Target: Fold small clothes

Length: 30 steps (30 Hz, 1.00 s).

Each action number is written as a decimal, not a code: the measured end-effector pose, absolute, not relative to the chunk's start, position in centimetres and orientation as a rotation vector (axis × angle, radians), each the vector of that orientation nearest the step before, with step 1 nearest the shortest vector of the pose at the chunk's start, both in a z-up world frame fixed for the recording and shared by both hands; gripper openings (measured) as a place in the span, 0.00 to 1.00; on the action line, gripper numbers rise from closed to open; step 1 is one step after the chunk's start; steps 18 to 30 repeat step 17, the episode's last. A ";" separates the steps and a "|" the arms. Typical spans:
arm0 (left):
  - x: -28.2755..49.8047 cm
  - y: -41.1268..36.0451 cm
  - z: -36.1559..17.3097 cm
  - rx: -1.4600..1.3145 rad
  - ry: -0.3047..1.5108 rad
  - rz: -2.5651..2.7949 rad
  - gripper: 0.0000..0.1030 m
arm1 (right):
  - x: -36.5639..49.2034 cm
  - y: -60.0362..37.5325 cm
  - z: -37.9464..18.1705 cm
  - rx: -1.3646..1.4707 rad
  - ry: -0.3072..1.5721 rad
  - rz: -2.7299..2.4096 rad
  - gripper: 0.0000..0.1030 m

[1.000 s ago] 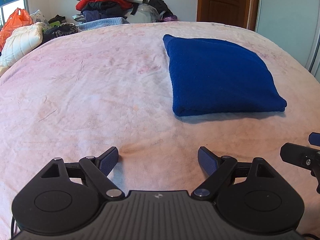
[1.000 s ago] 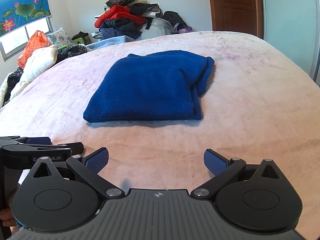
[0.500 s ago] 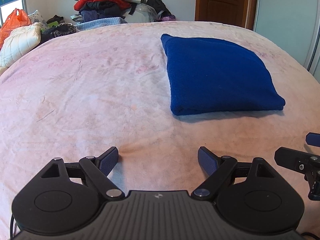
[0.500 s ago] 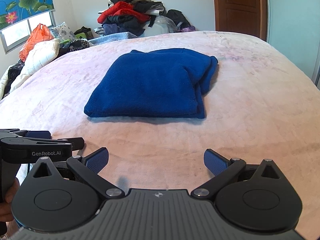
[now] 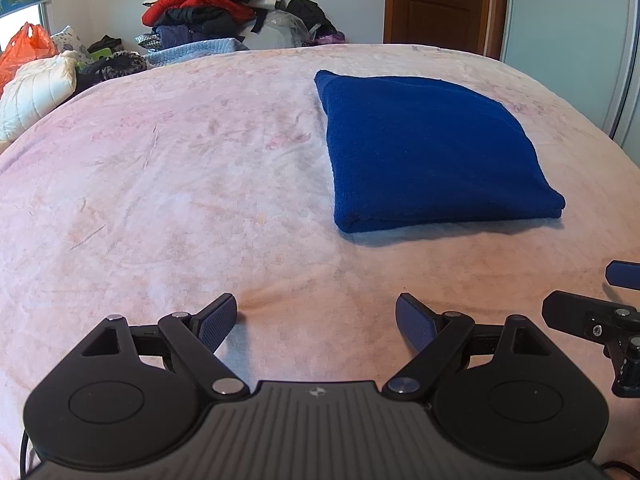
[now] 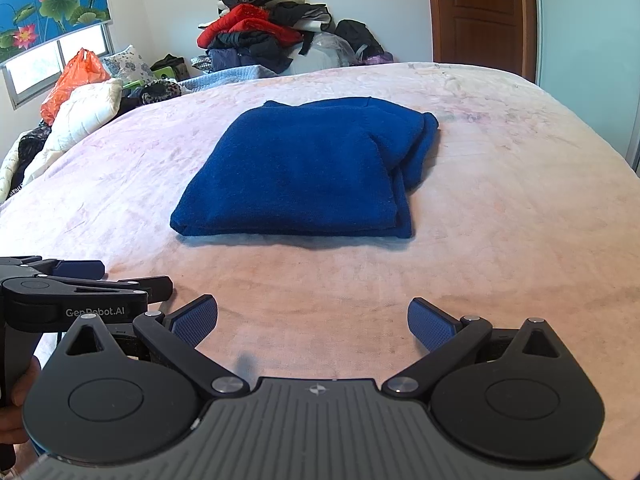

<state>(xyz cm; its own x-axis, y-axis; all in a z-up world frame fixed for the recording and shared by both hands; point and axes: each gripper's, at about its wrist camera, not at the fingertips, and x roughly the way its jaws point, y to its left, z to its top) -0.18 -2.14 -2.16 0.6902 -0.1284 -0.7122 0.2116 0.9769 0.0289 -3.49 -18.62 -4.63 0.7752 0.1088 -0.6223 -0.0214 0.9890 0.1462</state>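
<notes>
A dark blue knit garment (image 5: pixel 428 148) lies folded into a thick square on the pink bedspread (image 5: pixel 180 184). In the right wrist view the garment (image 6: pixel 304 176) sits straight ahead with stacked layers showing along its right edge. My left gripper (image 5: pixel 316 320) is open and empty, low over the bedspread, short of the garment's near left corner. My right gripper (image 6: pixel 314 322) is open and empty, short of the garment's near edge. Each gripper shows at the edge of the other's view, the right one in the left wrist view (image 5: pixel 592 312) and the left one in the right wrist view (image 6: pixel 80 280).
A pile of clothes (image 6: pixel 272 40) rises beyond the bed's far edge. A white quilted pillow (image 6: pixel 80 116) and an orange plastic bag (image 6: pixel 72 80) lie at the far left. A brown door (image 6: pixel 480 12) stands at the back right.
Both grippers have drawn slightly back and shifted, so the garment looks a little farther off. The garment has not moved. Both jaws stay open.
</notes>
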 end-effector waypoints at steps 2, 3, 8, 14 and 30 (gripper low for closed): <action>-0.1 -2.1 -2.2 0.112 0.788 -0.192 0.85 | -3.4 -18.7 -4.6 0.140 0.676 0.073 1.00; -0.1 -2.1 -2.2 0.112 0.788 -0.191 0.85 | -3.5 -18.7 -4.6 0.141 0.675 0.074 1.00; -0.1 -2.3 -2.2 0.118 0.786 -0.199 0.85 | -3.4 -18.6 -4.7 0.145 0.674 0.076 1.00; -0.2 -2.8 -2.3 0.148 0.767 -0.208 0.85 | -3.4 -18.7 -4.8 0.149 0.671 0.078 1.00; -0.3 -2.8 -2.3 0.153 0.760 -0.217 0.85 | -3.3 -18.8 -4.9 0.155 0.668 0.081 1.00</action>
